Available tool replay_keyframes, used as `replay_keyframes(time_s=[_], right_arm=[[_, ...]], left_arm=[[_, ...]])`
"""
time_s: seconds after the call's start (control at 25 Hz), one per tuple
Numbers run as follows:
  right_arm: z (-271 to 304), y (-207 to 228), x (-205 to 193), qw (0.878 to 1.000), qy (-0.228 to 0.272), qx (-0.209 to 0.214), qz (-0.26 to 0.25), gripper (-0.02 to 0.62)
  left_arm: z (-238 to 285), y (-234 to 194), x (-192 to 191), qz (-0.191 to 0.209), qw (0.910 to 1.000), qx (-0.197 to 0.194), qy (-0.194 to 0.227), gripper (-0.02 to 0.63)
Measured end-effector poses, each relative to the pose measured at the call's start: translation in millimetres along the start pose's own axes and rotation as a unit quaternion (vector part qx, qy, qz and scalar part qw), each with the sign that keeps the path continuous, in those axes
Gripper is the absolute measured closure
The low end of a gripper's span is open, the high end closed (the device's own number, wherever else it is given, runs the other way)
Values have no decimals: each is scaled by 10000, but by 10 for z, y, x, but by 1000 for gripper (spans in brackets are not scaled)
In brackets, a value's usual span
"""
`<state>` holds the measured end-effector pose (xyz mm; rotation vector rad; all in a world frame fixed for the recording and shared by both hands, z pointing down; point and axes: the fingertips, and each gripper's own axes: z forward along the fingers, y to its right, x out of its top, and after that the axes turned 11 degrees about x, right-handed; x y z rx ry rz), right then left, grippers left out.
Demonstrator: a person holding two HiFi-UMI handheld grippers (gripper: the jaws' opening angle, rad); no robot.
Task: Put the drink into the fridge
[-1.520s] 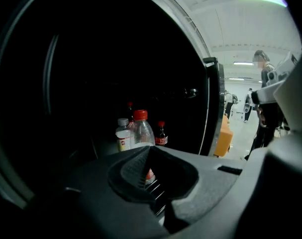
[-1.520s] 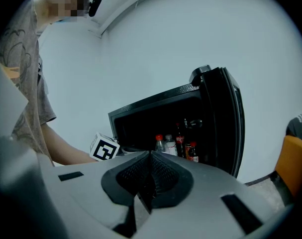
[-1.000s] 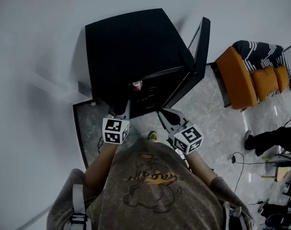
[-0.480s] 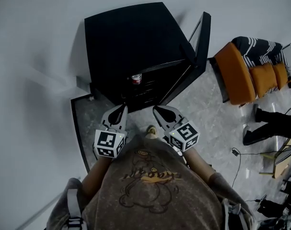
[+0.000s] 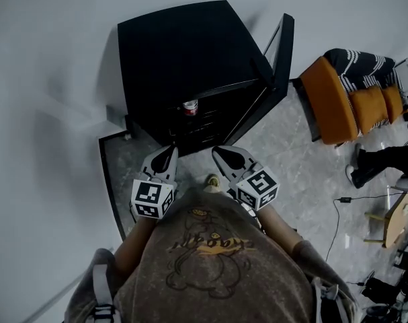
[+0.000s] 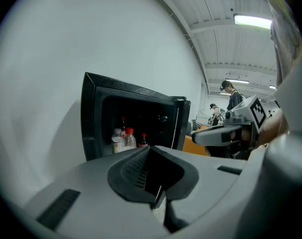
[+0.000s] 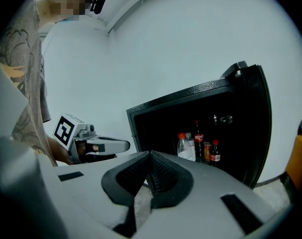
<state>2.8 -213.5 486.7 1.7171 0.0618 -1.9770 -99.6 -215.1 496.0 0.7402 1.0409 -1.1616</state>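
Observation:
The black mini fridge (image 5: 183, 59) stands against the white wall with its door (image 5: 279, 56) swung open to the right. Several drinks stand inside: a clear red-capped bottle (image 7: 184, 146), a cola bottle (image 7: 198, 135), a can (image 7: 207, 151) and a small dark bottle (image 7: 215, 152). From above only one red-topped drink (image 5: 190, 106) shows. My left gripper (image 5: 166, 157) and right gripper (image 5: 222, 155) hover side by side in front of the opening, apart from it. Both are shut, with nothing between the jaws. The drinks (image 6: 125, 138) also show past the left gripper (image 6: 151, 149).
An orange armchair (image 5: 335, 103) with a striped cushion stands right of the door. A person's legs (image 5: 385, 161) and cables (image 5: 345, 200) are on the tiled floor at the right. A dark framed mat (image 5: 116, 173) lies left of the fridge. My foot (image 5: 212, 182) is below the grippers.
The left gripper has drawn back from the fridge front toward my body and risen a little. The right gripper has shifted slightly. Both stay shut and empty.

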Motion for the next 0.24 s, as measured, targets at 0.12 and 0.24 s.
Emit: replay_keyframes(time_s=[0.12,0.24], right_arm=[[-12,12,-6,10000,-2,-4,0,575],[-29,27,-16,10000,-9,-11,4,575]], left_arm=[[7,11,-15,-40,10000,7,-3,601],[6,29,-41,-73,10000,24,-24,601]])
